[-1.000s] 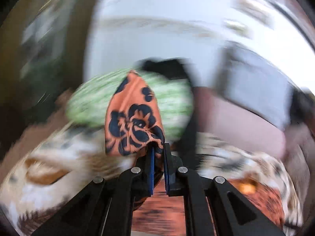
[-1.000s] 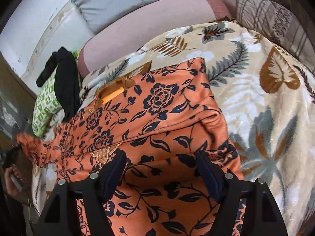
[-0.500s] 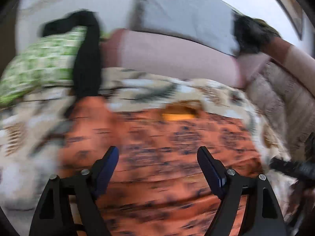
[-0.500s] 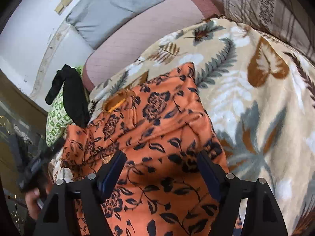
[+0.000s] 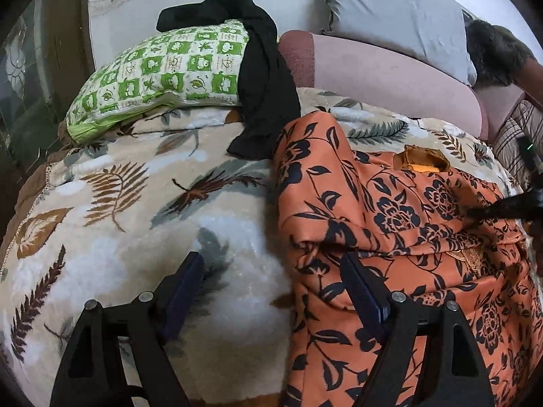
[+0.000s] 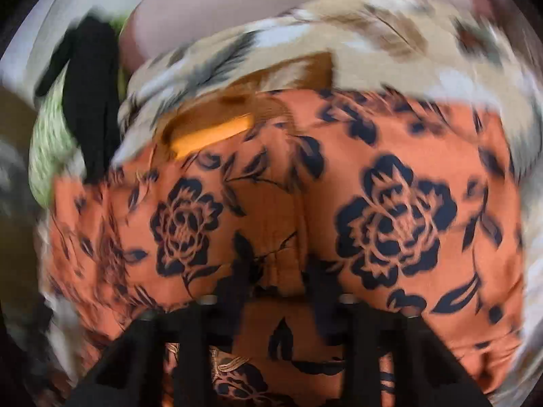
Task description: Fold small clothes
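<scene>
An orange garment with a dark blue flower print (image 5: 390, 224) lies partly folded on a leaf-patterned blanket (image 5: 135, 210). My left gripper (image 5: 275, 291) is open and empty, low over the garment's left edge, its right finger over the cloth. In the blurred right wrist view my right gripper (image 6: 280, 281) is shut on a raised fold of the same garment (image 6: 390, 224). The right gripper also shows at the right edge of the left wrist view (image 5: 505, 208), on the cloth.
A green checked pillow (image 5: 159, 71) with a black garment (image 5: 264, 84) draped over it lies at the back left. A pink bolster (image 5: 383, 74) and a grey pillow (image 5: 393, 13) lie behind. A striped cushion (image 5: 512, 135) sits at far right.
My left gripper let go of the orange sleeve, opened, and dropped down beside the garment's left edge. My right gripper closed from open onto a fold of the garment.
</scene>
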The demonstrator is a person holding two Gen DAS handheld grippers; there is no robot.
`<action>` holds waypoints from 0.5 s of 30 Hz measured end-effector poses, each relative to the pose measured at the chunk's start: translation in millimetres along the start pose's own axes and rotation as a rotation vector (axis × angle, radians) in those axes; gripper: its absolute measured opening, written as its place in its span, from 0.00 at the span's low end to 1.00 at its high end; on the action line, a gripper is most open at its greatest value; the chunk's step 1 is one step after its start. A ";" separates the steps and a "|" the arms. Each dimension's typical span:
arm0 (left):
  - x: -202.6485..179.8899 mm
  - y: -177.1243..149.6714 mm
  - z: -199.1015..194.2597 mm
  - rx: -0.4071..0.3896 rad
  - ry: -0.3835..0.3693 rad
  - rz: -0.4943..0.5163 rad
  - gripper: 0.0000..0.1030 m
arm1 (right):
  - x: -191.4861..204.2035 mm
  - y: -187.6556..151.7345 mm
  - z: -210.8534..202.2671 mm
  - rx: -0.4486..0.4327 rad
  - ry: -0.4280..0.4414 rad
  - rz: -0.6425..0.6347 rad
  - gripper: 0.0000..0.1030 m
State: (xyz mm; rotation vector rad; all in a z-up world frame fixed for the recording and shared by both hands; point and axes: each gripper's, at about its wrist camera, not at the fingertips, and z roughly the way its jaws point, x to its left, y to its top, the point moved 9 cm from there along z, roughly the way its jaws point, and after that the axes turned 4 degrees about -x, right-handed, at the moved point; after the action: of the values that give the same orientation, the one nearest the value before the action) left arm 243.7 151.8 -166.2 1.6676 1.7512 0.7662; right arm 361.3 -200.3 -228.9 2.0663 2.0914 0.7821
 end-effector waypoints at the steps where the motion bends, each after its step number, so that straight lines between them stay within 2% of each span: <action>1: -0.4 2.8 -1.2 -0.006 0.000 -0.004 0.80 | 2.6 5.0 -12.3 -0.039 -0.025 -0.025 0.10; 4: -1.0 12.5 -5.8 -0.032 -0.010 -0.022 0.80 | 1.3 19.8 -68.4 -0.189 -0.073 -0.061 0.10; 6: -5.0 16.1 -6.2 -0.043 -0.016 -0.019 0.80 | -19.5 20.6 -101.8 -0.276 -0.166 -0.081 0.10; 8: -13.5 17.9 0.1 -0.034 -0.022 -0.011 0.80 | -42.4 15.3 -102.4 -0.273 -0.173 -0.039 0.14; 10: -26.2 20.5 8.7 -0.016 -0.032 0.001 0.80 | -64.5 -5.3 -76.5 -0.178 -0.142 -0.004 0.26; 11: -33.2 23.3 12.1 -0.015 -0.036 0.017 0.80 | -73.4 -14.1 -68.5 -0.147 -0.155 -0.002 0.36; 12: -40.1 27.5 15.3 -0.018 -0.031 0.040 0.80 | -86.4 -24.8 -60.9 -0.126 -0.190 0.006 0.38; 13: -46.1 33.5 18.2 -0.025 -0.023 0.063 0.80 | -94.6 -29.4 -62.0 -0.128 -0.197 0.026 0.45; 15: -55.5 42.2 26.4 -0.031 -0.016 0.102 0.80 | -104.1 -33.2 -71.0 -0.159 -0.141 0.119 0.49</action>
State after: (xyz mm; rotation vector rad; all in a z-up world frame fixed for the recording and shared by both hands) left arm 293.3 98.5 -150.0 1.7482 1.6455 0.8197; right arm 309.4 -318.4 -210.8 2.1088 1.7873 0.7669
